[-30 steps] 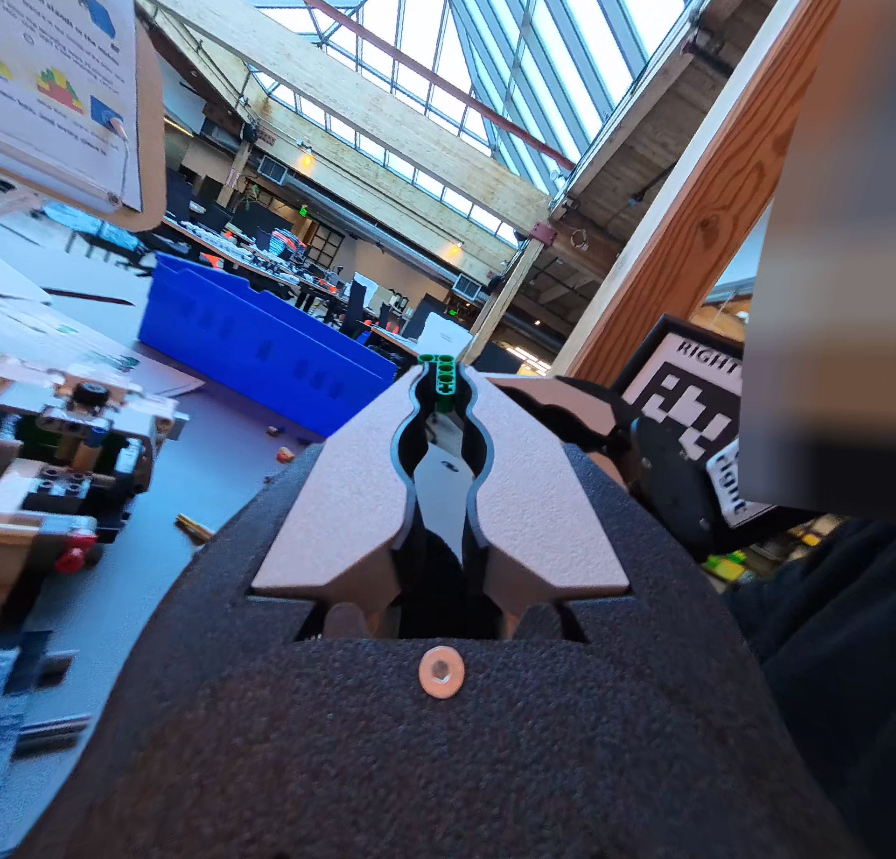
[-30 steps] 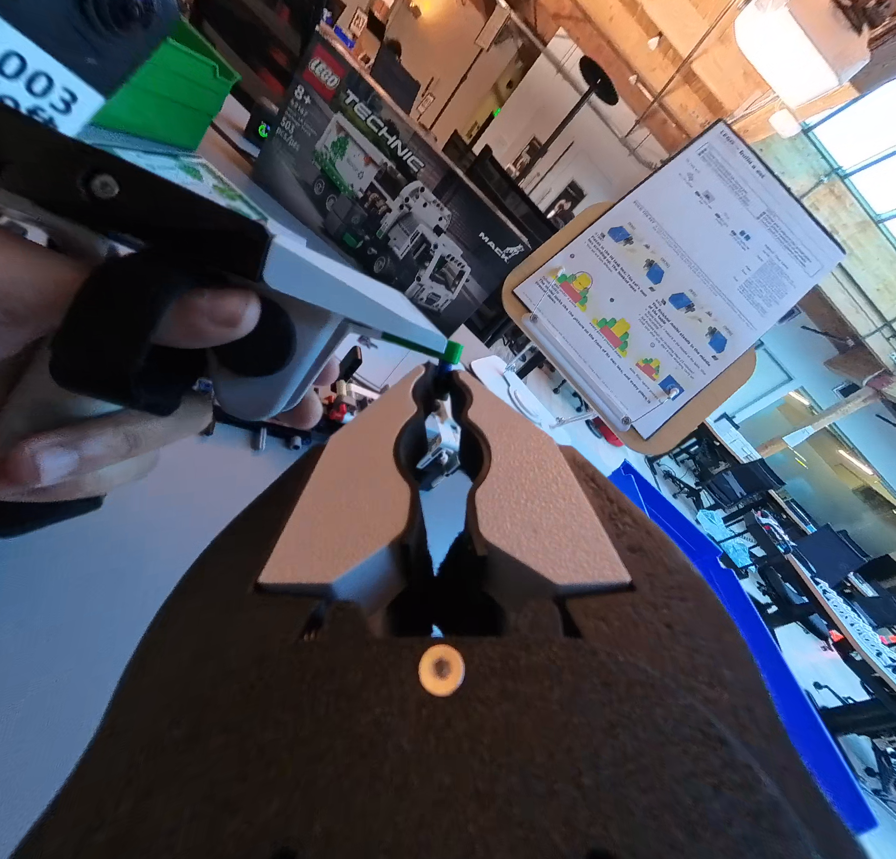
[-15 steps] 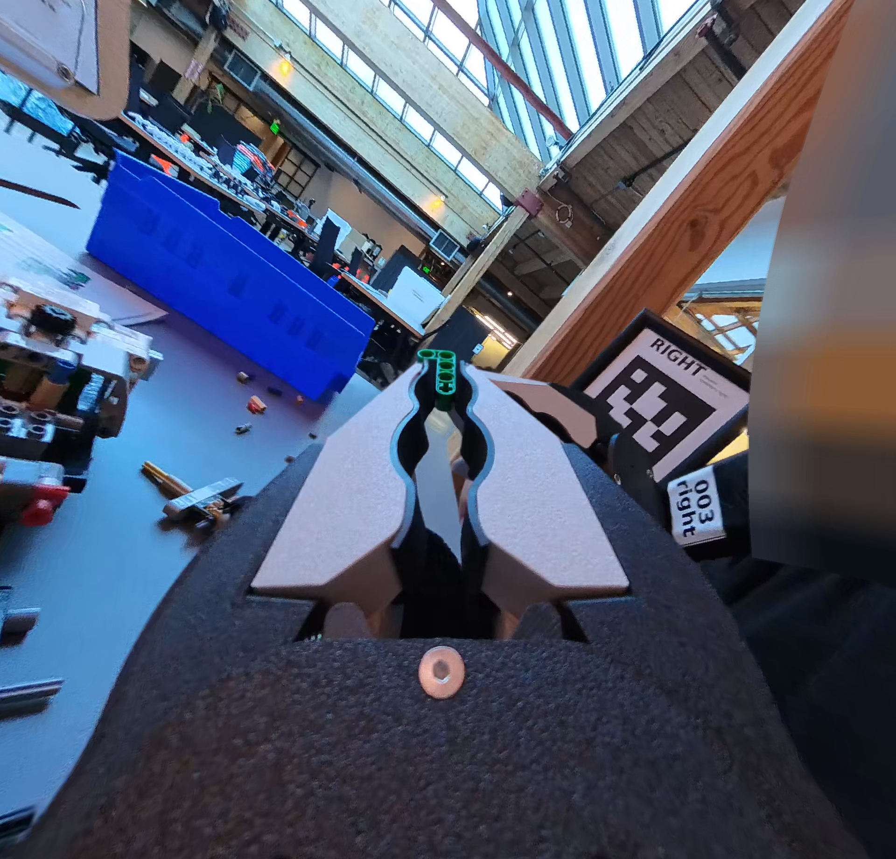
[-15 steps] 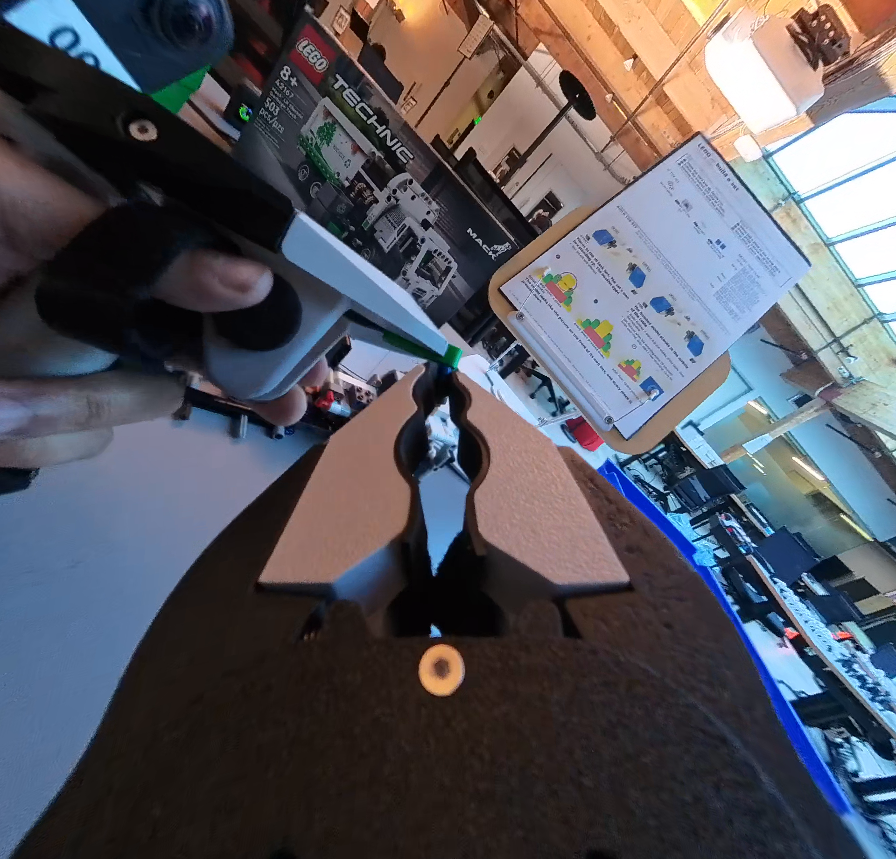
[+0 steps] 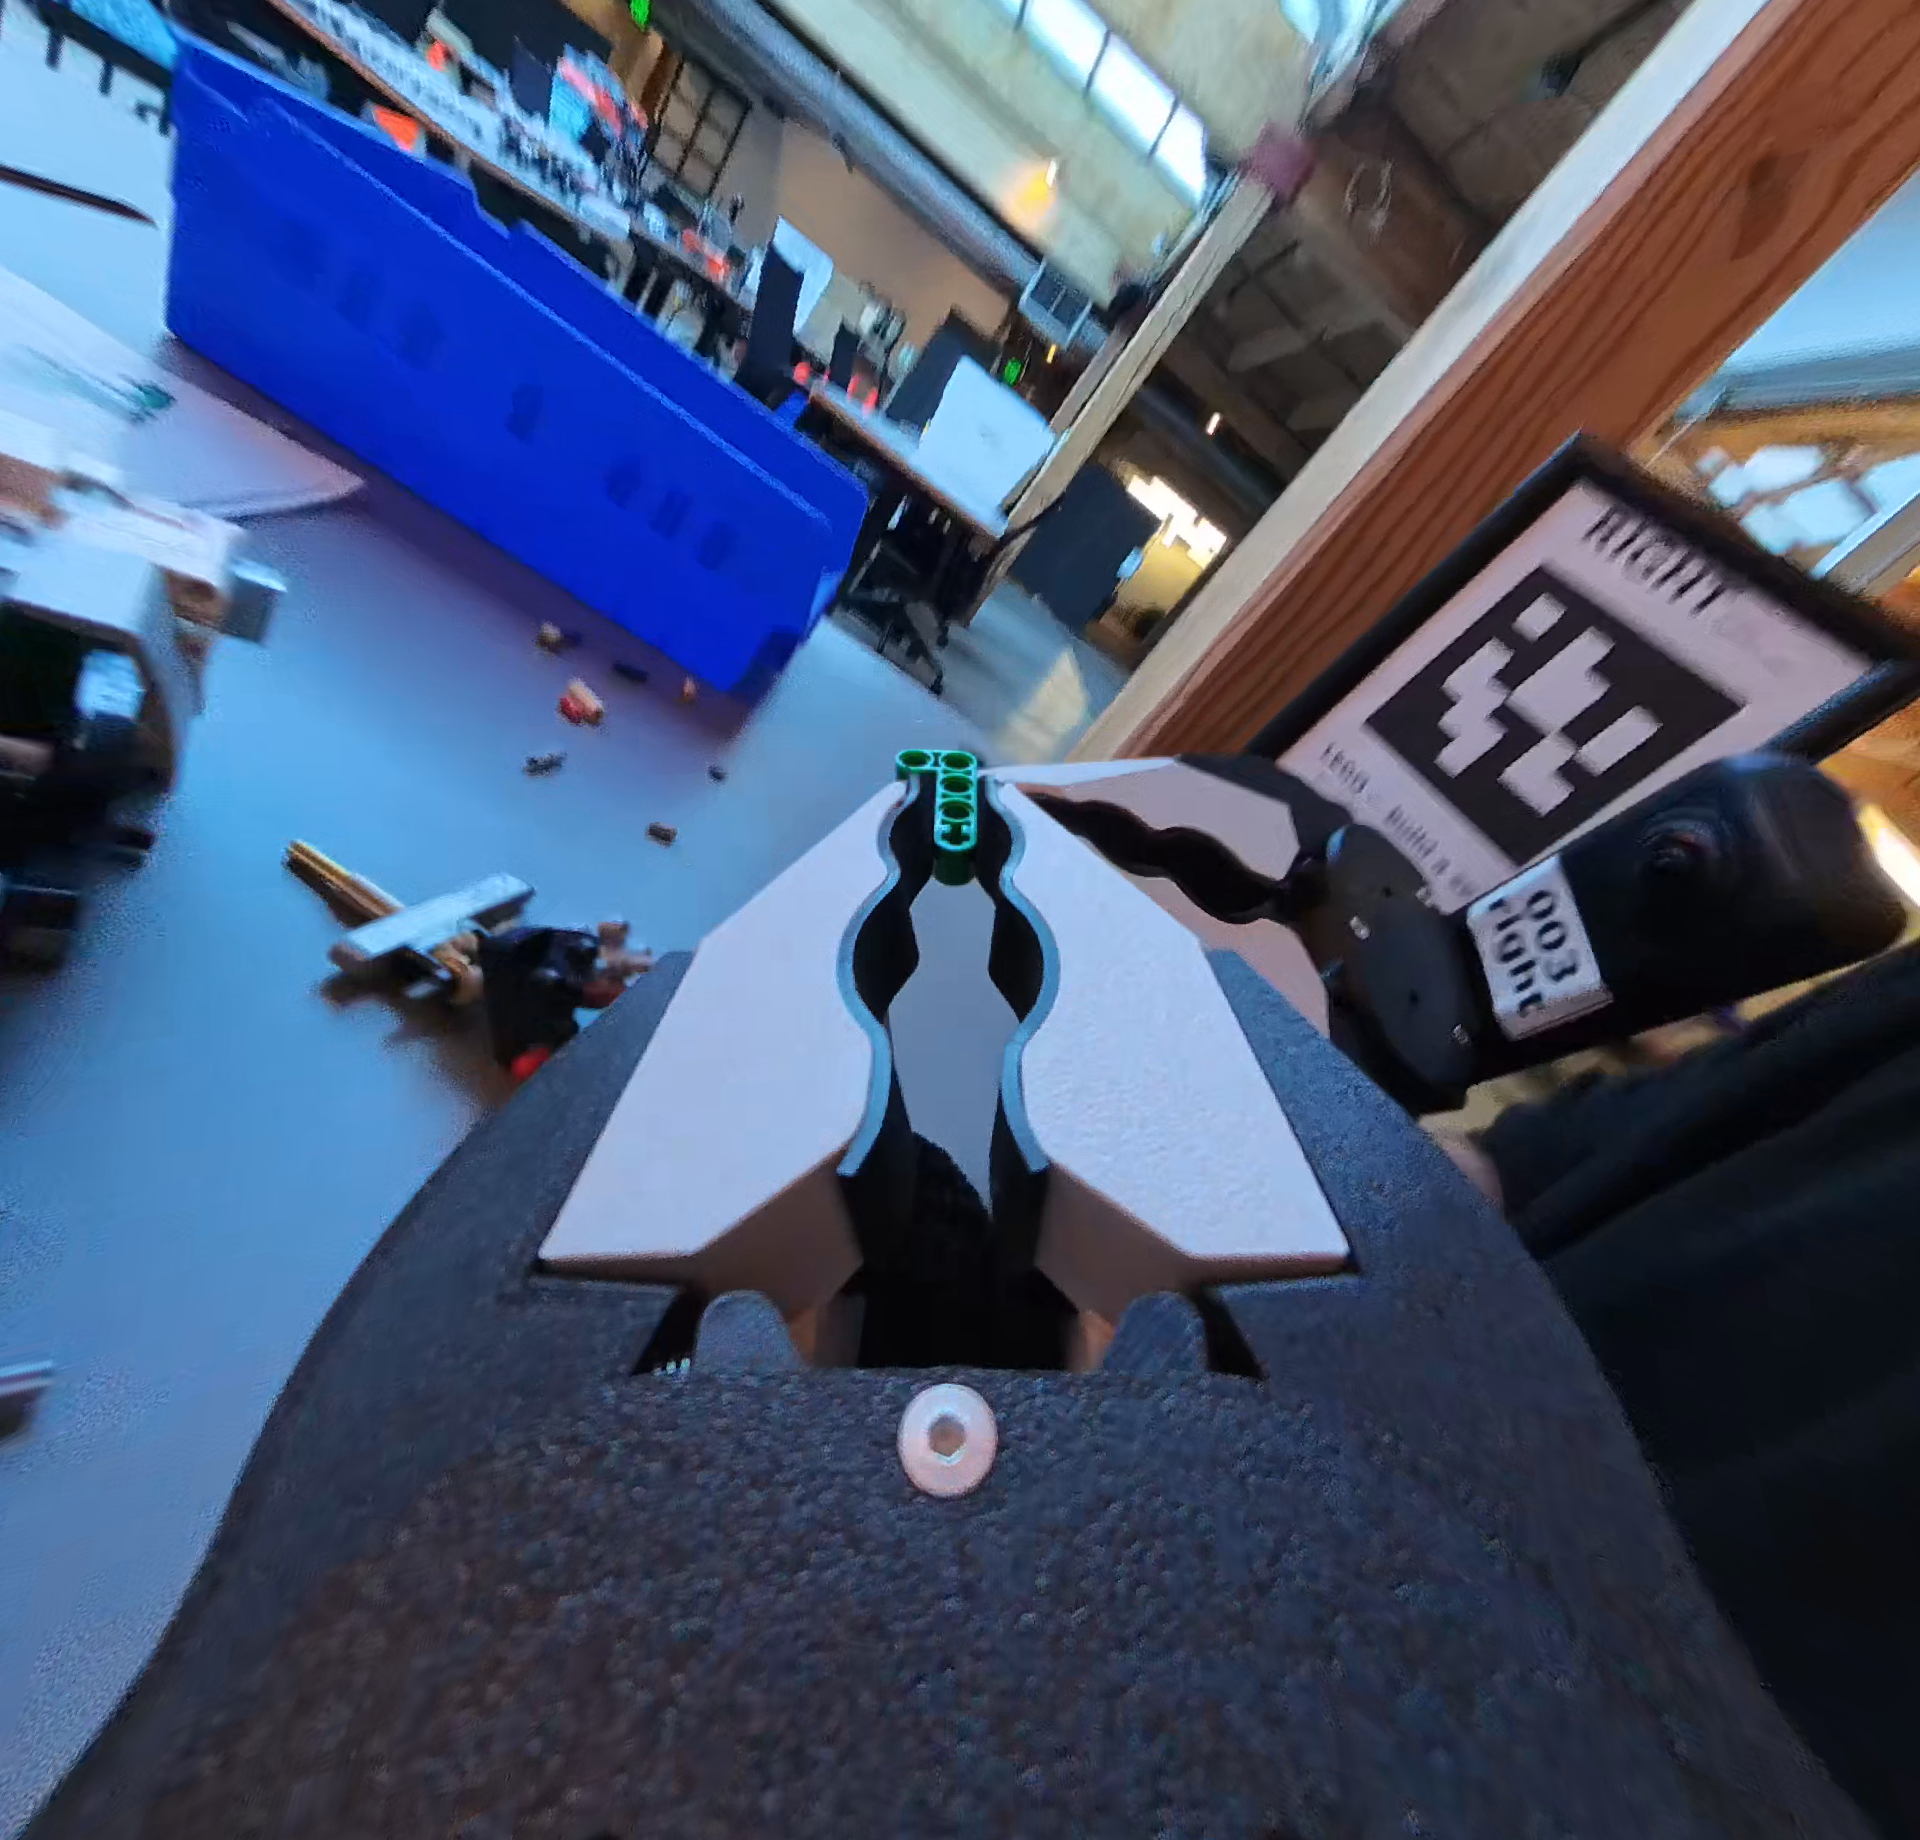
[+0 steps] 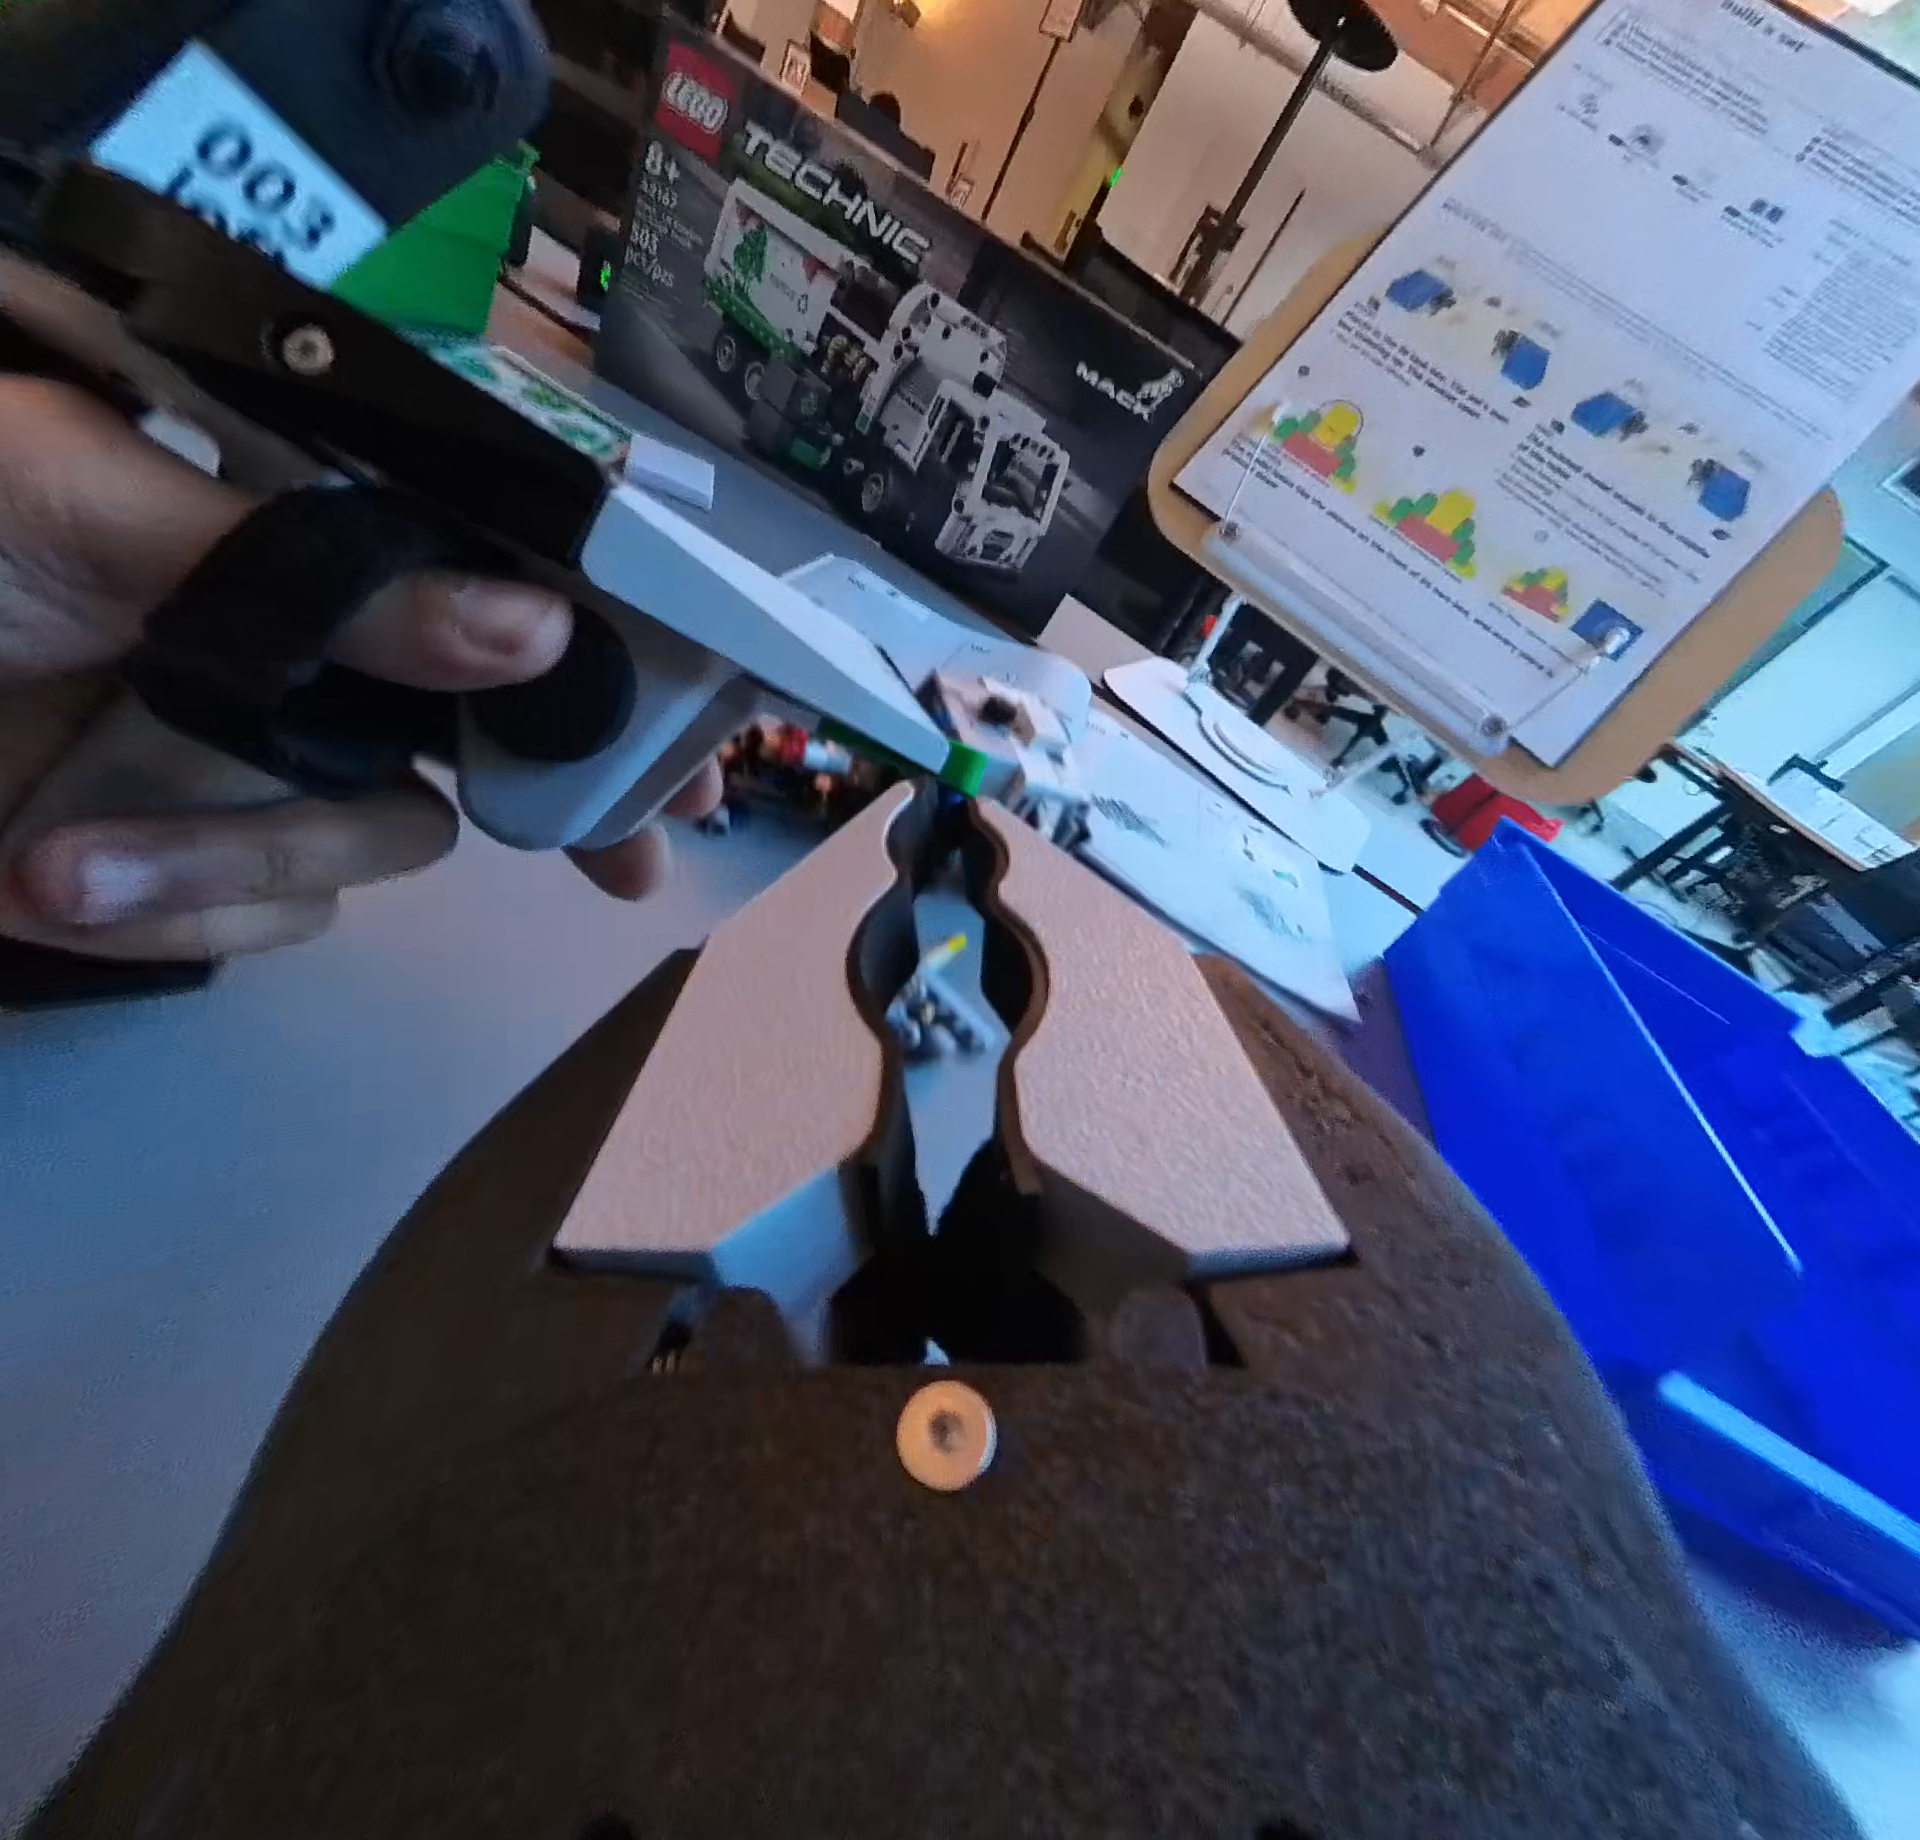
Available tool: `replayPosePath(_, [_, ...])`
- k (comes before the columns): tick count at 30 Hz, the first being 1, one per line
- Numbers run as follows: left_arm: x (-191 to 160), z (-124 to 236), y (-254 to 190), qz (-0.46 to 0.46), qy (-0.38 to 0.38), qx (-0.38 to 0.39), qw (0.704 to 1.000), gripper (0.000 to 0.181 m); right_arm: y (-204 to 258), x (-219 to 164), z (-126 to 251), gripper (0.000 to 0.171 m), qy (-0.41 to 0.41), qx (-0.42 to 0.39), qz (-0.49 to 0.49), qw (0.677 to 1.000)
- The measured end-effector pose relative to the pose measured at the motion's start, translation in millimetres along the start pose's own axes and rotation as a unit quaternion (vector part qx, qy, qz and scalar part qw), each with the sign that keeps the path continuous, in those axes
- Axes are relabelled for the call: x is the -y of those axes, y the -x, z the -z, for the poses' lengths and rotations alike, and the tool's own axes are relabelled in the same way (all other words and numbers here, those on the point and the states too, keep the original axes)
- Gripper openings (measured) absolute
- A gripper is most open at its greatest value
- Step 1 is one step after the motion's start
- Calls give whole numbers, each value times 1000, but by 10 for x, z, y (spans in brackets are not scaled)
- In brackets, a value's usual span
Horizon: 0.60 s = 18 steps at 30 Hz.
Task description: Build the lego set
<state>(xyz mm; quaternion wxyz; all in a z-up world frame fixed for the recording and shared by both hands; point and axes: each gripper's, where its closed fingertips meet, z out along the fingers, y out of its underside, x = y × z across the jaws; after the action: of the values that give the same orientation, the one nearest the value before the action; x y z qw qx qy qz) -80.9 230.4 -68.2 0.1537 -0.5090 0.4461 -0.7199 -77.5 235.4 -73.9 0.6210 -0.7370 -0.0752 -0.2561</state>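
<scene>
Fingertips of the left gripper (image 5: 948, 803) are clamped on a small green lego beam (image 5: 948, 816) with round holes, held up above the grey table (image 5: 208, 1115). Coming in from its right, the right gripper (image 6: 940, 803) has its jaws drawn nearly together at the tips, right against the beam's green end, though whether anything sits between them I cannot tell. Loose lego pieces (image 5: 447, 933) lie scattered on the table near a blue bin (image 5: 499, 408), with the set's box (image 6: 894, 356) and an instruction sheet (image 6: 1590, 336) standing beyond.

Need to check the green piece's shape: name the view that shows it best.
Left wrist view: the green piece faces the camera between the left gripper's fingers, its round holes countable. The right wrist view shows only its green end, edge-on and blurred.
</scene>
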Motion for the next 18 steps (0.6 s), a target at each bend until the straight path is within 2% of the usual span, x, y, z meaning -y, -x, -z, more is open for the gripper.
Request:
replayPosePath(4, [-478, -183, -84, -79, 95, 50, 991, 5, 62, -398, 347, 3, 57, 19, -42, 997])
replayPosePath(10, [-1012, -385, -53, -77, 233, 74, 967, 6, 138, -888, 636, 3, 107, 13, -78, 991])
replayPosePath(14, [-1123, -484, 11, -47, 275, 68, 958, 6, 91, -1024, 659, 3, 118, 14, -128, 985])
replayPosePath(18, [-1152, -574, 30, -68, 294, 59, 952, 6, 39, -1095, 682, 3, 136, 24, -180, 974])
